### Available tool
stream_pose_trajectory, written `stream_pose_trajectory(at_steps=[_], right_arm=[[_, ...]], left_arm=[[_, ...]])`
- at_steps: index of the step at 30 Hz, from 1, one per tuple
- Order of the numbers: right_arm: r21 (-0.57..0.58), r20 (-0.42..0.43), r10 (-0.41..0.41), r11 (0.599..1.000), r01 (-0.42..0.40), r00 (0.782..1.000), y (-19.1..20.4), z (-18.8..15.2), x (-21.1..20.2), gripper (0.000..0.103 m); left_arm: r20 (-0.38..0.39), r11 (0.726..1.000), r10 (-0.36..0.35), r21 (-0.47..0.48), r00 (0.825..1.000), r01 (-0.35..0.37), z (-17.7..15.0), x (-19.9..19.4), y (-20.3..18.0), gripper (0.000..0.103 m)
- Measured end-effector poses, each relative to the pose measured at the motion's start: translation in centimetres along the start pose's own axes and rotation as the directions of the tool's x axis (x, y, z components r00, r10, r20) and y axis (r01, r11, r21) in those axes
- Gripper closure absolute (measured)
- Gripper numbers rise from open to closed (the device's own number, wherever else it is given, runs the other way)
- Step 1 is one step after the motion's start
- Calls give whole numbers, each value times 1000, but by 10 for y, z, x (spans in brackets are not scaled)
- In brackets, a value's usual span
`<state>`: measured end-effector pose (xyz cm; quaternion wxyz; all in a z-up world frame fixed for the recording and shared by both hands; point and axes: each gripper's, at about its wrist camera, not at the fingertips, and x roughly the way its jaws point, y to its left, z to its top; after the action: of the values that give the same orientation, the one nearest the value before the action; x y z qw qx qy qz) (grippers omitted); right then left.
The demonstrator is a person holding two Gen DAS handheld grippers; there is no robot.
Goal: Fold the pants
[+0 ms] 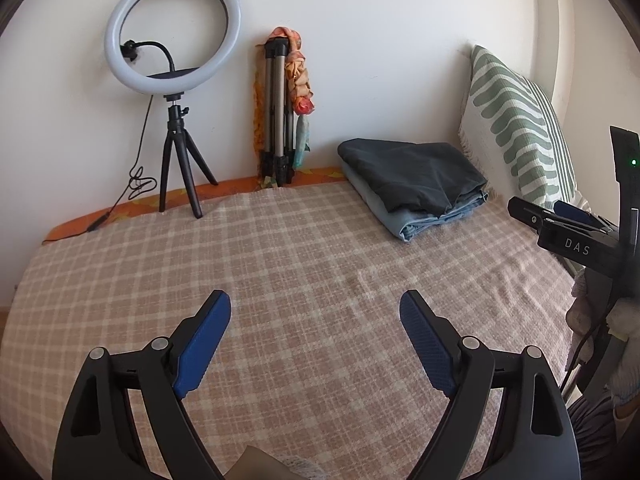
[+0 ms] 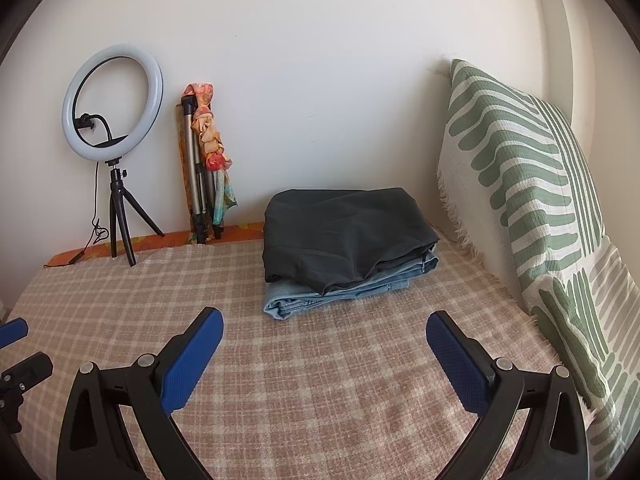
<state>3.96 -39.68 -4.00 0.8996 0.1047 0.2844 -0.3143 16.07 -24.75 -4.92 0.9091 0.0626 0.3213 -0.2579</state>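
Note:
Folded dark grey pants (image 1: 408, 172) (image 2: 344, 232) lie on top of folded light blue jeans (image 1: 424, 220) (image 2: 340, 294), stacked on the checked bed cover (image 1: 304, 264) (image 2: 320, 380) near the wall and pillow. My left gripper (image 1: 315, 304) is open over bare cover, nothing between its blue pads, well short of the stack. My right gripper (image 2: 325, 322) is open too, empty, with the stack just beyond its fingertips. The right gripper (image 1: 560, 224) also shows at the right edge of the left wrist view.
A ring light on a small tripod (image 1: 172, 60) (image 2: 114, 120) stands at the back left by the wall. A folded tripod with a colourful scarf (image 1: 280, 112) (image 2: 204, 168) leans beside it. A green-striped pillow (image 1: 516, 120) (image 2: 532, 208) stands along the right side.

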Motion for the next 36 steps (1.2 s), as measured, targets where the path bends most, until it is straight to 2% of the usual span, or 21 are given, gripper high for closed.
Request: stream_pose_trajectory(at_steps=[36], right_arm=[[3,-10,22,1000,-22,1000,6,-1,1,0]], left_arm=[[-3,1000,-13,-11,1000,13,0,-1,-2,16]])
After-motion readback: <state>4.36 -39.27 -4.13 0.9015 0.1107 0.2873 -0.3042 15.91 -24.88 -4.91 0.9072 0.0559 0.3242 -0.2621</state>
